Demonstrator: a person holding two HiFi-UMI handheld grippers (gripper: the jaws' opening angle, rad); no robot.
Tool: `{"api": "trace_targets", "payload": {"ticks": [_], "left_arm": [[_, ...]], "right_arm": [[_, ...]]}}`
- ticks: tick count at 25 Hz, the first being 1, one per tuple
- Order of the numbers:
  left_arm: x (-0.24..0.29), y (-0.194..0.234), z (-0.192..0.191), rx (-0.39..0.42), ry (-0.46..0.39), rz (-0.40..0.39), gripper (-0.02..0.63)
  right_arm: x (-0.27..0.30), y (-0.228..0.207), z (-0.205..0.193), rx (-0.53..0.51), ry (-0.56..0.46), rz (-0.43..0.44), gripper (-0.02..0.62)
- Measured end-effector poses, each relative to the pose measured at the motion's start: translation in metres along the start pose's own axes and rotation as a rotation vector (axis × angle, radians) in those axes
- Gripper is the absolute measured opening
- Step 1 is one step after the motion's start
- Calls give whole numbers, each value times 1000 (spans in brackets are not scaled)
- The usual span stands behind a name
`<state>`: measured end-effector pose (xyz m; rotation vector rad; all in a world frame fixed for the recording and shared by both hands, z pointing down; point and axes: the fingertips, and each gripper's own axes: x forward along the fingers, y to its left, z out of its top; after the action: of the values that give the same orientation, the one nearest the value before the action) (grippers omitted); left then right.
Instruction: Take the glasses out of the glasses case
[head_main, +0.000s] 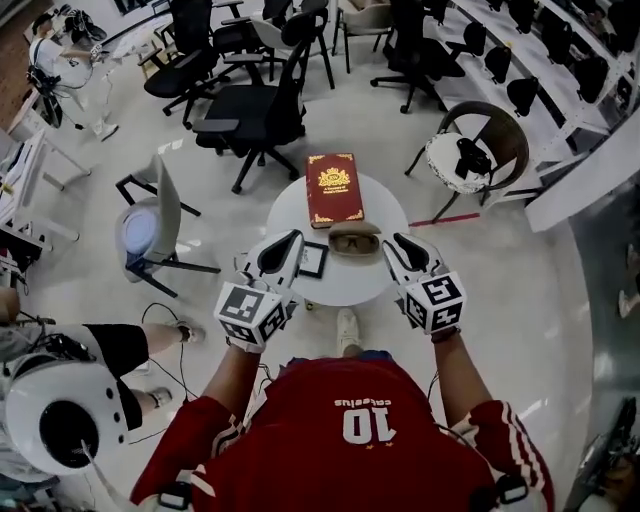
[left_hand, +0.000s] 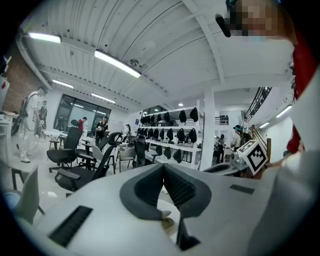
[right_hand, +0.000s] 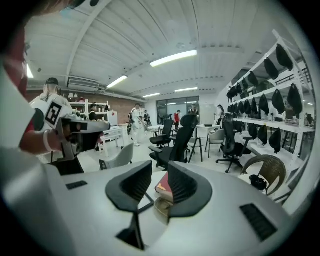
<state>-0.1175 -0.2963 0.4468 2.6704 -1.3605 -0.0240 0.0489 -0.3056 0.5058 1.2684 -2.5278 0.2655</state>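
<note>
Hovering on either side of the glasses case (head_main: 354, 240), both grippers are held low over the round white table (head_main: 380, 282), probably so that either can close in on it; the case lies mid-table, just beside the near edge of the red book (head_main: 334, 188), and looks open with the glasses inside, though it is too small to be sure; the left gripper (head_main: 283, 250) has its jaws pressed together on nothing; the right gripper (head_main: 408, 250) has its jaws a little apart and empty. The right gripper view shows book and case through that gap; the left gripper view shows chiefly its meeting pads and the room beyond.
</note>
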Motion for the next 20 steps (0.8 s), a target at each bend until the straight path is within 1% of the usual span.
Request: {"api": "trace_targets", "payload": {"ticks": [4, 10, 15, 20], "left_arm": [[8, 1, -6, 2, 14, -2, 9], [19, 5, -18, 11, 44, -2, 8], [32, 6, -30, 13, 68, 0, 9], [39, 17, -40, 11, 93, 23, 9]], "right_arm": [[22, -5, -33, -22, 84, 15, 97], [56, -21, -88, -59, 207, 9, 97], [82, -34, -135, -83, 303, 25, 98], [110, -41, -170, -108, 375, 44, 97]]}}
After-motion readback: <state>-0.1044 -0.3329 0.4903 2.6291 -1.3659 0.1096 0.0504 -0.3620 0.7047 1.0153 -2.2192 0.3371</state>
